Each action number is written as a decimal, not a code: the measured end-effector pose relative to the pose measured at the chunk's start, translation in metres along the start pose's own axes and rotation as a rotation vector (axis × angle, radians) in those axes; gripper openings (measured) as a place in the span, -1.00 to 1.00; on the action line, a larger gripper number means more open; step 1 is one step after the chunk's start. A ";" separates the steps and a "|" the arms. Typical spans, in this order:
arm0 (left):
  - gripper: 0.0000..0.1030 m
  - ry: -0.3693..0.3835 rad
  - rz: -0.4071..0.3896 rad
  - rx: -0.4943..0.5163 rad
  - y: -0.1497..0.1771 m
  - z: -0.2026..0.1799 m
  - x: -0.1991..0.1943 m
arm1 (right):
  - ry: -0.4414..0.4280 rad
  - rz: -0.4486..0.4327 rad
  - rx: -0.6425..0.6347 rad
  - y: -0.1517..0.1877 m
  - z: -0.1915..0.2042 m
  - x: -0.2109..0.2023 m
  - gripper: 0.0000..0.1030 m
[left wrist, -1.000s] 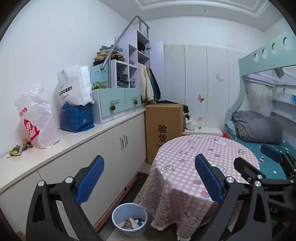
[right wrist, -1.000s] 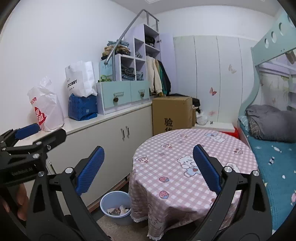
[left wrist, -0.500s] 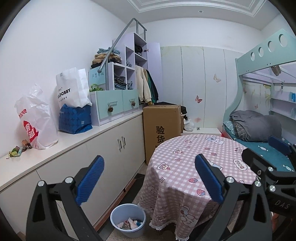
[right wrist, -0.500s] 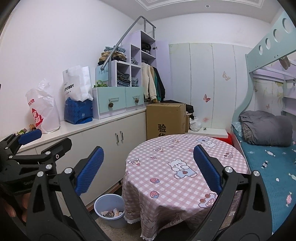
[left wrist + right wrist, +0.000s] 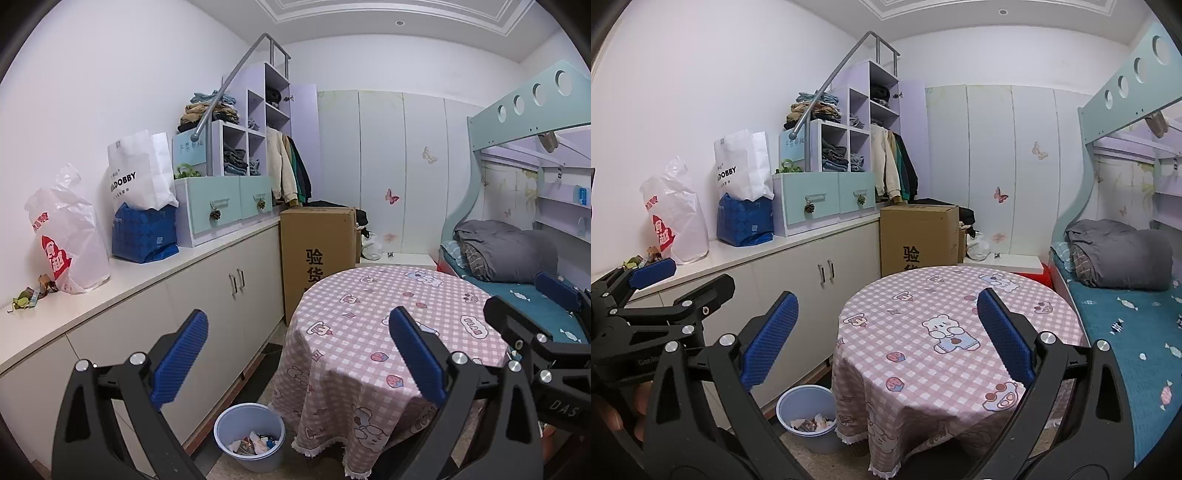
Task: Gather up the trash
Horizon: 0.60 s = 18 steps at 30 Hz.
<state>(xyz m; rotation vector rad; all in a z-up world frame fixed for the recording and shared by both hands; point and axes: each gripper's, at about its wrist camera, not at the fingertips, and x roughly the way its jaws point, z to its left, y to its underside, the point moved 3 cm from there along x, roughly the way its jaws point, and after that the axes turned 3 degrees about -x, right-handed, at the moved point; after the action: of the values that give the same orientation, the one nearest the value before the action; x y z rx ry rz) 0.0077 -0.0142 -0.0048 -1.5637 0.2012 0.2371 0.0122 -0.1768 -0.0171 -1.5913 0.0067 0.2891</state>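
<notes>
A pale blue bin (image 5: 250,435) with paper scraps in it stands on the floor between the cabinet and the round table; it also shows in the right wrist view (image 5: 807,415). Small wrappers (image 5: 31,295) lie on the white counter at the far left, next to a white plastic bag (image 5: 66,236). My left gripper (image 5: 295,354) is open and empty, held in the air well back from the table. My right gripper (image 5: 886,343) is open and empty too, beside it. Each gripper shows at the edge of the other's view.
A round table with a pink checked cloth (image 5: 388,332) stands in the middle. A long white cabinet (image 5: 207,295) runs along the left wall with bags and drawers on it. A cardboard box (image 5: 317,251) stands behind the table. A bunk bed (image 5: 517,258) is at the right.
Both grippers have drawn back and risen a little: the table and the bin look smaller and farther. Both stay open and empty.
</notes>
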 end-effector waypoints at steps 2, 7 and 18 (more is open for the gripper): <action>0.87 0.007 0.003 -0.003 0.000 -0.001 0.000 | 0.001 0.002 0.001 0.001 0.000 0.000 0.85; 0.87 0.016 0.005 -0.003 0.002 -0.003 0.001 | 0.010 0.003 0.007 0.003 0.000 -0.004 0.85; 0.87 0.047 0.009 0.002 0.006 -0.012 0.001 | 0.041 -0.001 0.017 0.005 -0.007 -0.011 0.85</action>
<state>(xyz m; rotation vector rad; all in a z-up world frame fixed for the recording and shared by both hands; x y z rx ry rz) 0.0070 -0.0265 -0.0105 -1.5676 0.2455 0.2075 0.0016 -0.1863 -0.0195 -1.5801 0.0404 0.2553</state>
